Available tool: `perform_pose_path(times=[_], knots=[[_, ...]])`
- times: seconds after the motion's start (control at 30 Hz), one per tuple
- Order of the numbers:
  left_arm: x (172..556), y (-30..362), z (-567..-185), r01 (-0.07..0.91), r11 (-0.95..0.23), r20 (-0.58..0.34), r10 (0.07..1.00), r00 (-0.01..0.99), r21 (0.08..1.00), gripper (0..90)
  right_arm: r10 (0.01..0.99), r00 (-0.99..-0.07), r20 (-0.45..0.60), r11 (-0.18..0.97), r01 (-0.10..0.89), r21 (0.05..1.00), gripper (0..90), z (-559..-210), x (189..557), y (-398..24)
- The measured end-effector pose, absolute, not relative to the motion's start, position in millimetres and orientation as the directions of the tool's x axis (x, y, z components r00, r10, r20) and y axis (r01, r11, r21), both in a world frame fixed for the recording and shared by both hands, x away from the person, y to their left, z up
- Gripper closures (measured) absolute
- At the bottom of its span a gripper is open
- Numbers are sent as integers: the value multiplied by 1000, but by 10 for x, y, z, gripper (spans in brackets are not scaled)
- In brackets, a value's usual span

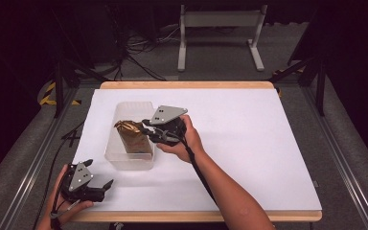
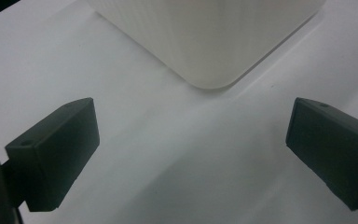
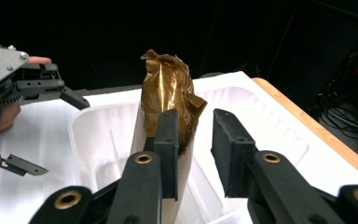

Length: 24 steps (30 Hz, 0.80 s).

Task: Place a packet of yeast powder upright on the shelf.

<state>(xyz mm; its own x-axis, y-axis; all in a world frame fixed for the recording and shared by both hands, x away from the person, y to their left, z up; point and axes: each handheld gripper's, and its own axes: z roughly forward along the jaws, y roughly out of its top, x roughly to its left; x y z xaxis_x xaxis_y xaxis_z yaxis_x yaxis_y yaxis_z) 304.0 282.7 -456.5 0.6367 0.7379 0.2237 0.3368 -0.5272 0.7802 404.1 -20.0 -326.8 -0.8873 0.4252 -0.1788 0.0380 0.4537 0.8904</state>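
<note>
Inside the clear tub (image 1: pixel 129 160), the gold-topped bag (image 1: pixel 133 136) stands upright; the right gripper (image 1: pixel 154 132) has its jaws apart around the bag's top, not pinching. I think it should withdraw slowly sideways. The left gripper (image 1: pixel 101 188) rests open, empty, beside the tub.

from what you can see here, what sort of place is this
Probably a lab or recording studio rather than a home: a wooden-edged table covered in white sheet stands amid black curtains, with loose cables on the grey floor and metal frame rails alongside.
</note>
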Motion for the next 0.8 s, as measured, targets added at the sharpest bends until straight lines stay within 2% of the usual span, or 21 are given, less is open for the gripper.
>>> perform_pose_path(times=[0.8], knots=[[3074,2814,-4572,342,-539,231,735,638,770,35,453,-843,-289,598,47,800,623,-3140,3909,-522]])
